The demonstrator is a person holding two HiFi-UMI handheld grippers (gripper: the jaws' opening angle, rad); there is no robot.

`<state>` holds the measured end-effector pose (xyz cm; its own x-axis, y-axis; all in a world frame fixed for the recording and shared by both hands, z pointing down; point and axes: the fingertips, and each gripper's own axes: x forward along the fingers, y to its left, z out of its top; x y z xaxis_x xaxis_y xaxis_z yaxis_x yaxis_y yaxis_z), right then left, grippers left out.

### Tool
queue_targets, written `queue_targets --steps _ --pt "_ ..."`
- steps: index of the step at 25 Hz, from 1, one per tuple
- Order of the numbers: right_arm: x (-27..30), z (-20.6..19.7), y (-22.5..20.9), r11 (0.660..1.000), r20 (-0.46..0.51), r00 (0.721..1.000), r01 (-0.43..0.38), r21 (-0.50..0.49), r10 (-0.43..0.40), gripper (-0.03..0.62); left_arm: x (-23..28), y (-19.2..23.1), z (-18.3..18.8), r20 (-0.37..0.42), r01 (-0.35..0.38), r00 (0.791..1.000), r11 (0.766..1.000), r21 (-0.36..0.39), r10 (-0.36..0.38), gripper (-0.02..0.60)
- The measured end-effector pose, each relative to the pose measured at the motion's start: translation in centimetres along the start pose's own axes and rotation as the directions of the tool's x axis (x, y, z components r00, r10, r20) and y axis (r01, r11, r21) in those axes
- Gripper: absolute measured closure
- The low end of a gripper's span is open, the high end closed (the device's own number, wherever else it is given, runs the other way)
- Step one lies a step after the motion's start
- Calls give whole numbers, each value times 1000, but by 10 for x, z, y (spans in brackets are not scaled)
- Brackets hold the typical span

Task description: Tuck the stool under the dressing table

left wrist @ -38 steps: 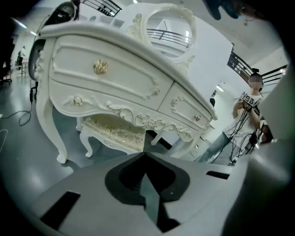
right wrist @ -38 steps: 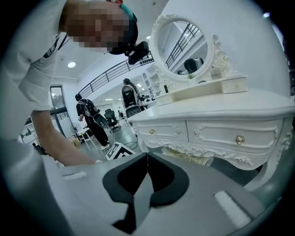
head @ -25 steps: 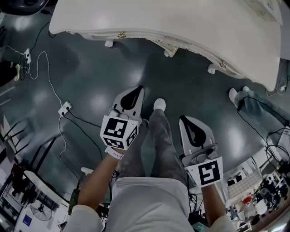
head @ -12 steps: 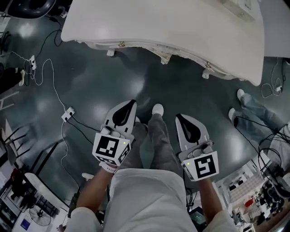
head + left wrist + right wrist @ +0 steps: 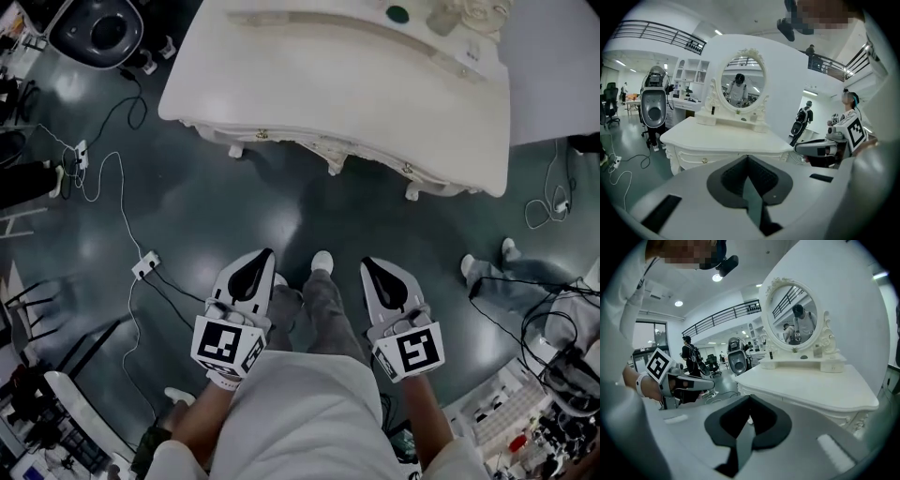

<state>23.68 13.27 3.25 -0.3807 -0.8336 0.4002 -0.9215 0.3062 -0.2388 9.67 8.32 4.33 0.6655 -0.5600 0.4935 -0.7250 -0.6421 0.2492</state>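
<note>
The white dressing table (image 5: 347, 84) stands across the top of the head view, with an oval mirror (image 5: 743, 86) on its back edge. No stool shows in any view. My left gripper (image 5: 268, 253) and right gripper (image 5: 365, 262) hang side by side over my legs, well short of the table, both pointing toward it. Each is shut with nothing between its pads. In the left gripper view the left gripper (image 5: 747, 157) faces the table front (image 5: 717, 157). In the right gripper view the right gripper (image 5: 750, 397) points at the table's corner (image 5: 811, 387).
White cables and a power strip (image 5: 145, 265) lie on the dark floor at left. A black machine (image 5: 98, 33) stands at the top left. Another person's legs (image 5: 506, 272) are at right, with cluttered benches in both lower corners.
Both grippers have risen and drawn closer to my body, staying shut. More of the table top now shows, and it sits lower in the head view.
</note>
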Motion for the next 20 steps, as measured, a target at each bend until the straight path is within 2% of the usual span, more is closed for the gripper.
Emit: queue_targets --steps 7,20 --pt "-24 38 10 997 53 998 -13 -73 17 583 -33 -18 40 75 -14 997 1000 18 12 572" --pt "-58 89 29 989 118 992 -30 -144 47 583 -80 -39 78 157 -34 987 997 69 23 572"
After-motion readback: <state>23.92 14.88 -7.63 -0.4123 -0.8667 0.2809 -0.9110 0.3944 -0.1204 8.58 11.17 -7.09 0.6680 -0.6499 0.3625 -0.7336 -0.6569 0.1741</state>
